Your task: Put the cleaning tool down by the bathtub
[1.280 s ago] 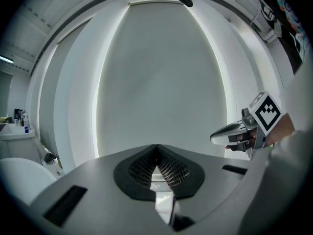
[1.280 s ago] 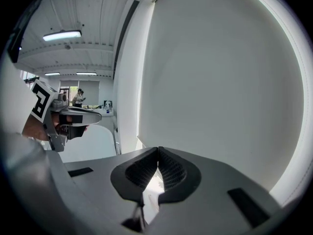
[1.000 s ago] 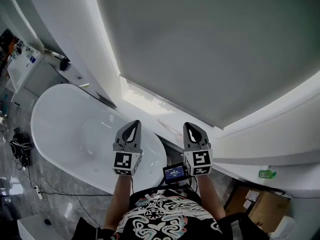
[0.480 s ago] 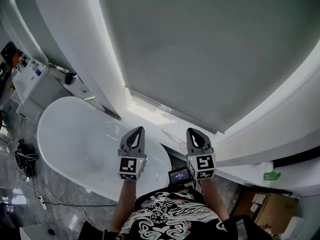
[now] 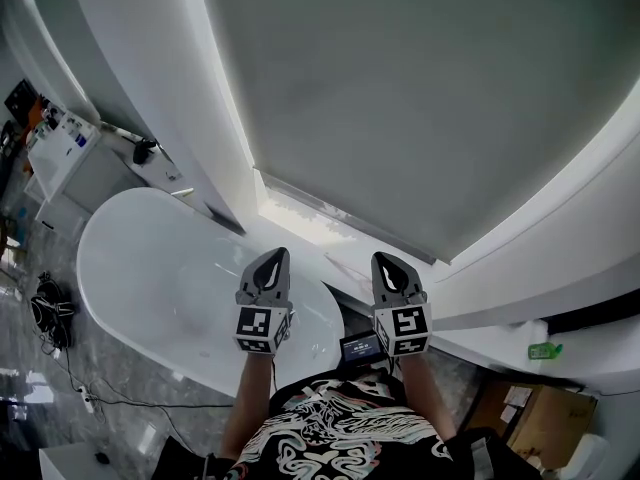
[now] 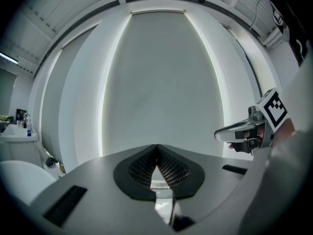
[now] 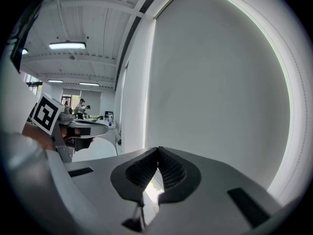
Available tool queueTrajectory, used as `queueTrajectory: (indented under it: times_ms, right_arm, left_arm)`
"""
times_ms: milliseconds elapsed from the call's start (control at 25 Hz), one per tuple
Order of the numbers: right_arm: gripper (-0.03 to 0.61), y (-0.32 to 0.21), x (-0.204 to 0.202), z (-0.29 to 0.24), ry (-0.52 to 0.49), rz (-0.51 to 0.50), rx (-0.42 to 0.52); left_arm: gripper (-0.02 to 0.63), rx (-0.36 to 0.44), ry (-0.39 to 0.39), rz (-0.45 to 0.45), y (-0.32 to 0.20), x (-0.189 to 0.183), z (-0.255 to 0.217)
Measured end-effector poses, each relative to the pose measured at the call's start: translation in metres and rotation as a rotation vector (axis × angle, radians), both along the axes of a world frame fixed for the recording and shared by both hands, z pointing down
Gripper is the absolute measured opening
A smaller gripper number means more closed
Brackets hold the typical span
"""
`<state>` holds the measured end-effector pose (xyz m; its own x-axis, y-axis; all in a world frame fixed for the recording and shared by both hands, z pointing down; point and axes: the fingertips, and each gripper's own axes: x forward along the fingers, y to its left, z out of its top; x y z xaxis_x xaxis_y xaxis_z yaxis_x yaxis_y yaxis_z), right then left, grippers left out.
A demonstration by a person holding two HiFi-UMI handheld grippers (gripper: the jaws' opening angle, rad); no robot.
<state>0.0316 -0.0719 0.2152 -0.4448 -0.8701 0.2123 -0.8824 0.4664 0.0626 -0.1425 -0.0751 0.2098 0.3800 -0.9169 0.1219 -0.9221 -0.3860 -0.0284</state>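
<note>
The white bathtub (image 5: 150, 258) lies at the left in the head view, below a window wall. My left gripper (image 5: 270, 258) hangs over the tub's near end, shut, with nothing between its tips. My right gripper (image 5: 389, 264) is level with it, just right of the tub over the sill, also shut and empty. In the left gripper view the jaws (image 6: 156, 146) meet at the tips in front of the grey blind, with the right gripper (image 6: 244, 131) off to the side. In the right gripper view the jaws (image 7: 158, 149) are closed too. No cleaning tool shows in any view.
A large grey blind (image 5: 400, 98) fills the wall ahead. A white cabinet (image 5: 60, 143) with bottles and a black tap (image 5: 145, 151) stand beyond the tub. Black cables (image 5: 45, 303) lie on the floor at left. A cardboard box (image 5: 540, 423) and a green item (image 5: 540, 350) are at right.
The head view has tilted slightly, so the tub and sill sit a little lower and to the right. Both grippers stay side by side, shut and empty.
</note>
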Motion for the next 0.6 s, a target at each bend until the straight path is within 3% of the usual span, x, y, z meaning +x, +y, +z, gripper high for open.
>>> queueTrajectory:
  times_ms: [600]
  right_arm:
    - [0.028,-0.0035,-0.0046,-0.0008,0.004,-0.009,0.005]
  left_arm:
    - [0.017,0.019,-0.033,0.024,-0.0034,0.0061,-0.0030]
